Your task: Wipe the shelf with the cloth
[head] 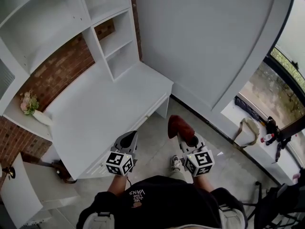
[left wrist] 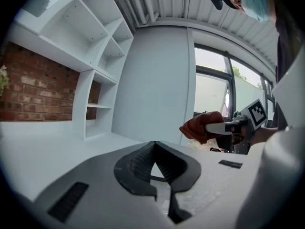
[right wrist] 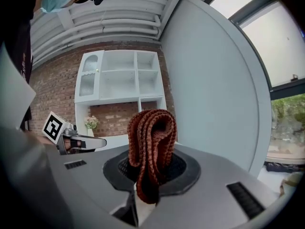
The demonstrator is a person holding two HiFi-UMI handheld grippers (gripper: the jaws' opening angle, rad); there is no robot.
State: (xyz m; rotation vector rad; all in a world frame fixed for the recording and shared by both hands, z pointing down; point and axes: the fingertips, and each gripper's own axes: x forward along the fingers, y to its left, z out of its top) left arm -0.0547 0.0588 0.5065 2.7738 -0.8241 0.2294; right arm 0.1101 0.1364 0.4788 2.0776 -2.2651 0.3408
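A rust-red knitted cloth [head: 179, 125] stands folded up out of my right gripper [head: 185, 136], which is shut on it; in the right gripper view the cloth [right wrist: 151, 142] fills the space between the jaws. My left gripper [head: 129, 136] hangs beside it over the front edge of the white desk top [head: 100, 109], its jaws shut with nothing in them [left wrist: 153, 146]. The white shelf unit [head: 116, 42] with open compartments rises at the back of the desk, well ahead of both grippers. From the left gripper view, the cloth [left wrist: 199, 127] is to the right.
A small vase of flowers [head: 30, 105] sits on a side ledge at the left against the brick wall. A curved white wall panel [head: 209, 42] stands to the right. A pale bag [head: 245, 132] and bottles lie on the window ledge. My shoe [head: 176, 162] is on the grey floor.
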